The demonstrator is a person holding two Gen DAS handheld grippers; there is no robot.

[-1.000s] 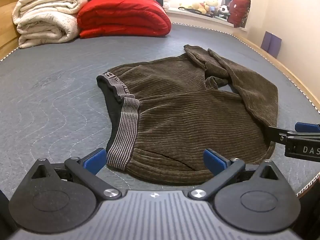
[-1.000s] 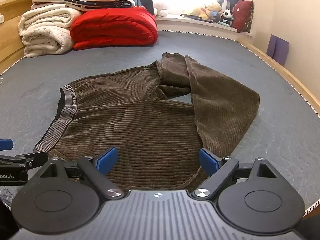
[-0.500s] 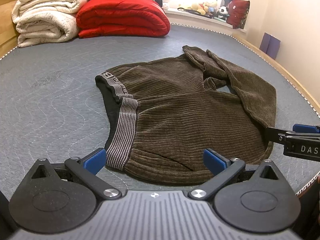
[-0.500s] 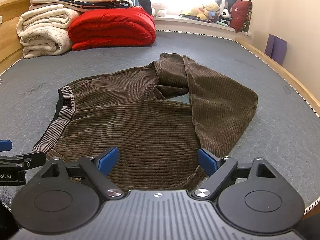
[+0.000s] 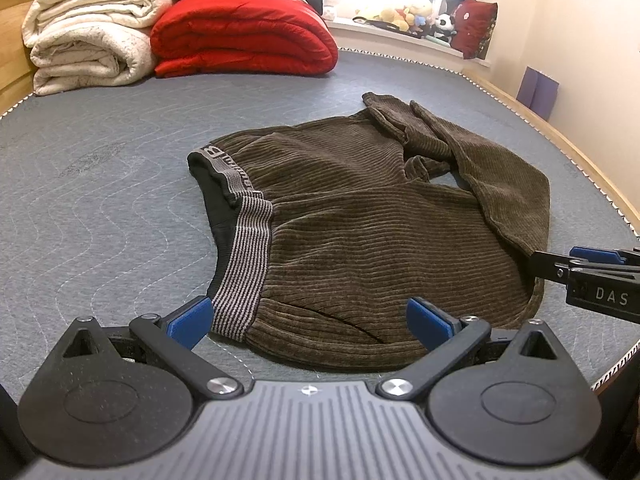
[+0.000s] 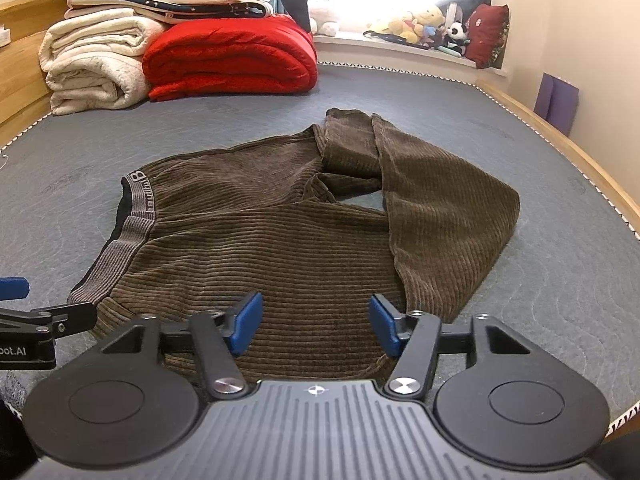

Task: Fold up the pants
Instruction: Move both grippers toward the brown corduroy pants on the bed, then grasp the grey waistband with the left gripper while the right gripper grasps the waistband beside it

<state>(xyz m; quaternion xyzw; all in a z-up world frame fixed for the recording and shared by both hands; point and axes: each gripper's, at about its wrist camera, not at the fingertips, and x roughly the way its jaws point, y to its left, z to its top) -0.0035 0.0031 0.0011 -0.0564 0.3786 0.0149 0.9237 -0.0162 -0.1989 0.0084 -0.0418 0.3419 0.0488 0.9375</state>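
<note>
Near edge of the bed [image 6: 560,288]: brown corduroy pants [image 6: 280,248] lie flat, legs doubled back.
Right claw [image 6: 316,326]: narrower than a second ago, closing over the hem (pads not yet pressing).
Left claw [image 5: 308,318]: spread wide at the waistband corner.
Meaning: the grasp is beginning.

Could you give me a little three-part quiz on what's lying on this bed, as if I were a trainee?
1. True or false: the brown corduroy pants lie flat on the grey quilted mattress.
2. What lies right of the rolled cream blanket? A) folded red duvet B) green pillow
3. Fill in: the striped grey waistband lies nearest the ___ tongs.

Key: 1 true; 2 A; 3 left
</note>
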